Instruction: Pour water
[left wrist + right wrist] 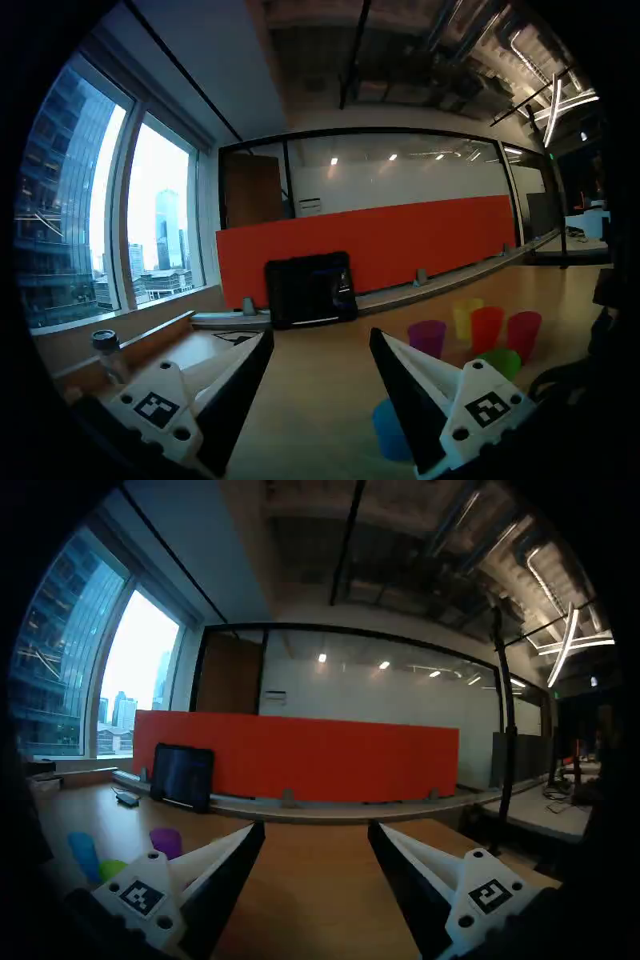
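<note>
In the left gripper view my left gripper [322,342] is open above the wooden table [320,376], nothing between its fingers. Beyond its right finger stand several plastic cups: purple [427,336], yellow [466,315], orange [486,328], red [523,333] and green [500,362]. A blue cup [390,428] sits partly behind that finger. A small clear bottle with a dark cap [107,355] stands at the far left by the window. In the right gripper view my right gripper [316,826] is open and empty over the table. A blue cup [84,854], a green cup [112,869] and a purple cup [166,840] lie off to its left.
A black tablet [310,290] leans against the orange divider [384,240] at the table's back edge; it also appears as the tablet [182,776] in the right gripper view. Large windows [96,224] run along the left. Another desk [536,808] stands at the right.
</note>
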The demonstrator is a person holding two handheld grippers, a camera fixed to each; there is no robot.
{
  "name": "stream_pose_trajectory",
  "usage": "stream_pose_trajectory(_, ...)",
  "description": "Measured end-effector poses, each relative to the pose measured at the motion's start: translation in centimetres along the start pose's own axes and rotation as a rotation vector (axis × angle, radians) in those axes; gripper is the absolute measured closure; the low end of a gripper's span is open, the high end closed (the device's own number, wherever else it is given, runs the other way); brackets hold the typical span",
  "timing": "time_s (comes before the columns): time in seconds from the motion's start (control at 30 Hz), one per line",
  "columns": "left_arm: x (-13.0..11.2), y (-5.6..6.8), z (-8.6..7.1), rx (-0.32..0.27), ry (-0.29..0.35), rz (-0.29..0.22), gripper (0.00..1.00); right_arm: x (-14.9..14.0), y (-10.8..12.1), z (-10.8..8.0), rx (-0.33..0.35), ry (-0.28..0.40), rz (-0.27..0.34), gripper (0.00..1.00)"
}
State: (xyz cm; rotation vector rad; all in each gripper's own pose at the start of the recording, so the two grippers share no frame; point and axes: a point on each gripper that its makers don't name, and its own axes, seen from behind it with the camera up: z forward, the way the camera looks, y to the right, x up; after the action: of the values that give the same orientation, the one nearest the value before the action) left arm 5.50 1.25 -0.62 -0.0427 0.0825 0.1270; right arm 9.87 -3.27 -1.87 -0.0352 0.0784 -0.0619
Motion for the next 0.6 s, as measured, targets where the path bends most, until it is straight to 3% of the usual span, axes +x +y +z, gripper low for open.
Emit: stream_pose_trajectory(0.6, -3.3, -0.4, -0.4, 0.034, -0.026, -0.064, 0.12, 0.6, -1.4, 0.2, 0.018, 0.0, -0.017, 0.0)
